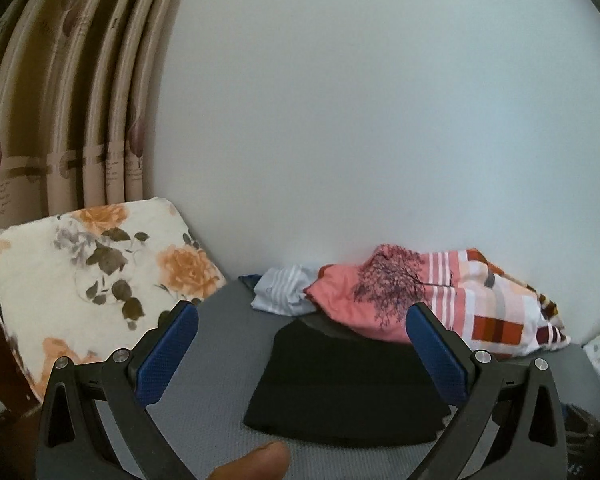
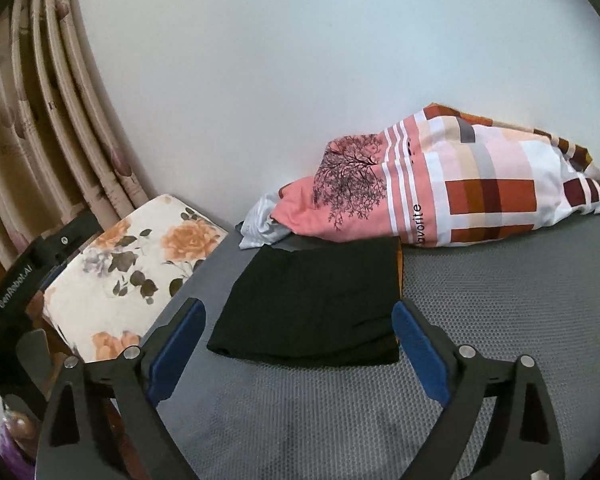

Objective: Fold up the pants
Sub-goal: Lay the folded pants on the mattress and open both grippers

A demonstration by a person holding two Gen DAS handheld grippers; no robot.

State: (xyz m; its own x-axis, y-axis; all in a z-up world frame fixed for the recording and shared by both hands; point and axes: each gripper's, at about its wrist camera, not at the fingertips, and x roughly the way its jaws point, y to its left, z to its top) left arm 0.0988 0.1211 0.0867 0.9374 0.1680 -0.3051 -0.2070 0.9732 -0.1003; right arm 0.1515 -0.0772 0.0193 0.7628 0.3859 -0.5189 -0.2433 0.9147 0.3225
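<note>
Both grippers (image 1: 302, 318) (image 2: 298, 314) gape empty over folded pants (image 2: 316, 304); pillow (image 2: 460, 192) reads "favorite" (partly hidden).

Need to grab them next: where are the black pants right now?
In both wrist views, the black pants lie folded on the grey mat, just before the pink patterned bundle, right of the floral cushion.

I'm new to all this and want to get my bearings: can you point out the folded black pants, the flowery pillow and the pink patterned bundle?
Folded black pants (image 2: 312, 300), right wrist view, middle of the top layer.
Flowery pillow (image 1: 80, 276), left wrist view, centre of its face.
Pink patterned bundle (image 2: 440, 188), right wrist view, striped middle part.
</note>
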